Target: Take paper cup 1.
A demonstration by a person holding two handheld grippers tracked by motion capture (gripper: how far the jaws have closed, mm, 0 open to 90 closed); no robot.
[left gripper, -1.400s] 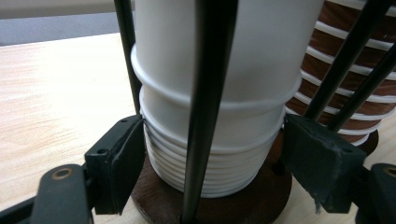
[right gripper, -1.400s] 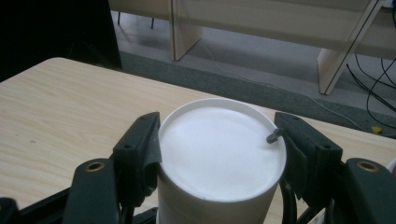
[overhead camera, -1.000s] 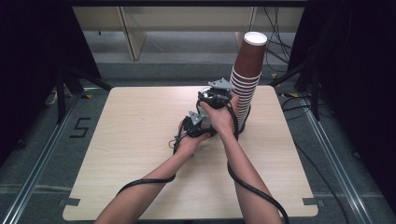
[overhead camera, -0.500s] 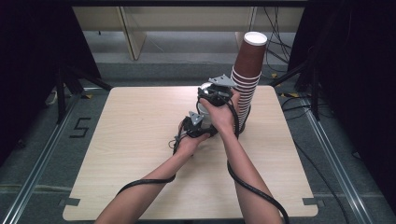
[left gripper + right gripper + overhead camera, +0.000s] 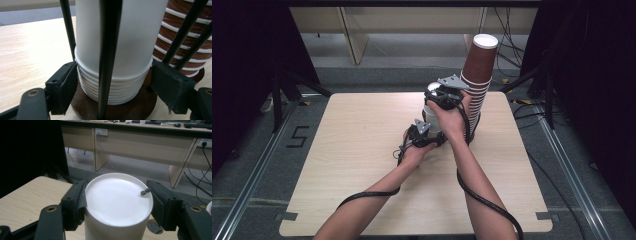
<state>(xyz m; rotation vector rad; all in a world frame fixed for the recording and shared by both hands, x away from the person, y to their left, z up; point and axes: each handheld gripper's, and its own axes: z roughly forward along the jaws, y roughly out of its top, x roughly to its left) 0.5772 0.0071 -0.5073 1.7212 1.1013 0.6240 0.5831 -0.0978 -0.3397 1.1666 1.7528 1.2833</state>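
A stack of upturned white paper cups (image 5: 430,114) stands on a round brown holder base (image 5: 120,110) with thin black rods (image 5: 108,50) around it. My left gripper (image 5: 424,134) is low on the stack, its jaws pressed against the lower white rims (image 5: 113,93) from both sides. My right gripper (image 5: 443,96) is at the top, jaws closed on the uppermost white cup (image 5: 117,202), whose flat bottom faces up. A tall stack of brown cups (image 5: 477,75) stands just right of the white one.
The holder stands at the back right of the wooden table (image 5: 352,140). Cables trail from both grippers across the near table. Beyond the far edge are floor, desks (image 5: 140,142) and loose wires. Dark stands flank the table.
The right gripper sits slightly higher than a second ago, with more of the white cup showing beneath it. The left gripper has stayed at the base.
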